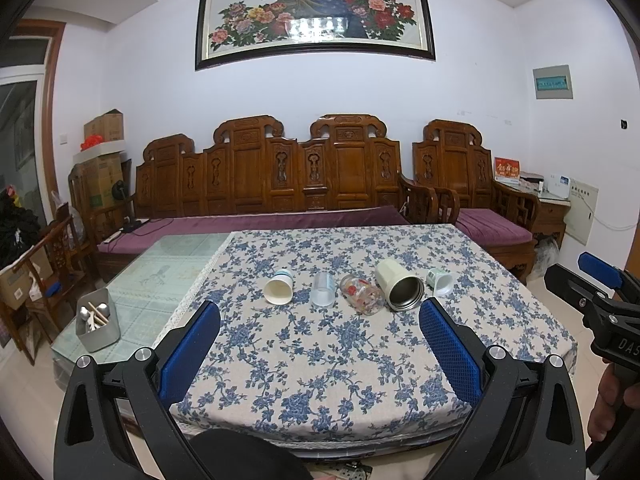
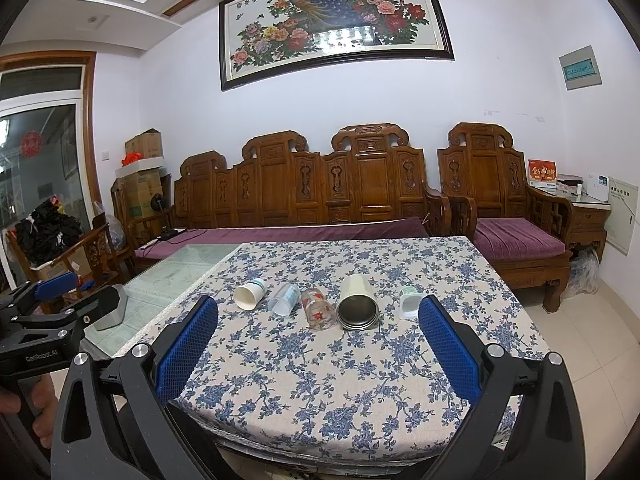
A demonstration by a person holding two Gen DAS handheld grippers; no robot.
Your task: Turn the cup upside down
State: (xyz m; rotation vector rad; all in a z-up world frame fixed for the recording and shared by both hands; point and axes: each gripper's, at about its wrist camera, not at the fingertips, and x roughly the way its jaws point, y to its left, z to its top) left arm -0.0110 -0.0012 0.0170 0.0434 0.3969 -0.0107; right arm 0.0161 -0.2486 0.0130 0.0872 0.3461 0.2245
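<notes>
Your left tongs (image 1: 320, 340) hang wide apart over the near edge of the surface (image 1: 340, 380), holding nothing, and your right tongs (image 2: 318, 340) are spread just as wide and just as empty on the same side. Neither has reached the cups yet, so the step in hand, by my reading, is the approach and first grasp.

Five cups lie on their sides in a row across the middle of the surface, mouths turned toward the near edge. From the left edge to the right they run: a white paper cup (image 1: 279, 289), a clear plastic cup (image 1: 322, 289), a patterned glass (image 1: 362, 294), a cream steel tumbler (image 1: 399, 285) and a small white cup (image 1: 440, 281). The glass and the tumbler lie touching or nearly so; the others have small gaps.

The task does not say which cup, so pick one at an end of the row, where the pads have room on both sides. Come in low and level, straddle the body rather than the rim, and close across its widest part. The paper and plastic cups will likely crush under a hard squeeze, so grip lightly. Round walls can roll away, so centre before closing. Lift clear of its neighbours, then set the mouth flat down on the cloth.
</notes>
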